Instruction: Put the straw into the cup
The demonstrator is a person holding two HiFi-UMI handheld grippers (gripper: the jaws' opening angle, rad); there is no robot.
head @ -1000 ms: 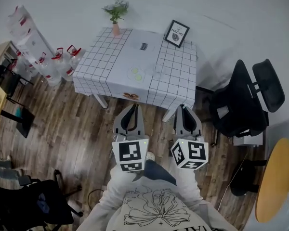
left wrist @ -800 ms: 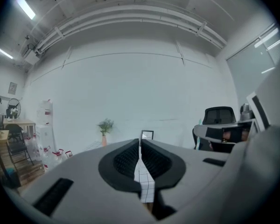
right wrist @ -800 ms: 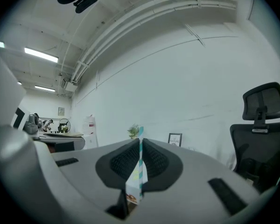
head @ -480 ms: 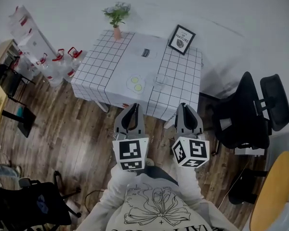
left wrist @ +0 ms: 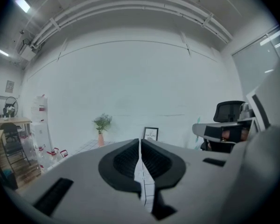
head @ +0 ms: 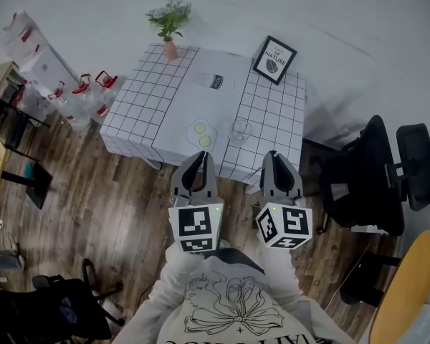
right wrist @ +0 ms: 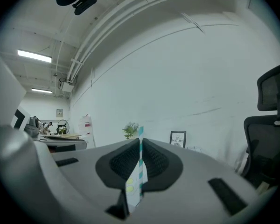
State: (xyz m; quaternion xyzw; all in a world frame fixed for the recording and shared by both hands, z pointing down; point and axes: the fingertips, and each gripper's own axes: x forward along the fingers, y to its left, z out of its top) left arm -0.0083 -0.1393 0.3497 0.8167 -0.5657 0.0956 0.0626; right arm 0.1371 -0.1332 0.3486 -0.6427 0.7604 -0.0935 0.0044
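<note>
A clear glass cup stands near the front edge of the table with the checked cloth. My right gripper is held in front of that table, over the floor. In the right gripper view its jaws are shut on a teal-and-white striped straw that stands upright between them. My left gripper is beside it, also short of the table. Its jaws are shut with nothing between them. The straw cannot be made out in the head view.
On the table are an egg-patterned mat, a potted plant, a framed picture and a small card. Water bottles stand at its left and a black office chair at its right.
The table has come nearer and now lies just ahead of both grippers. The grippers keep the same side-by-side pose, both still shut.
</note>
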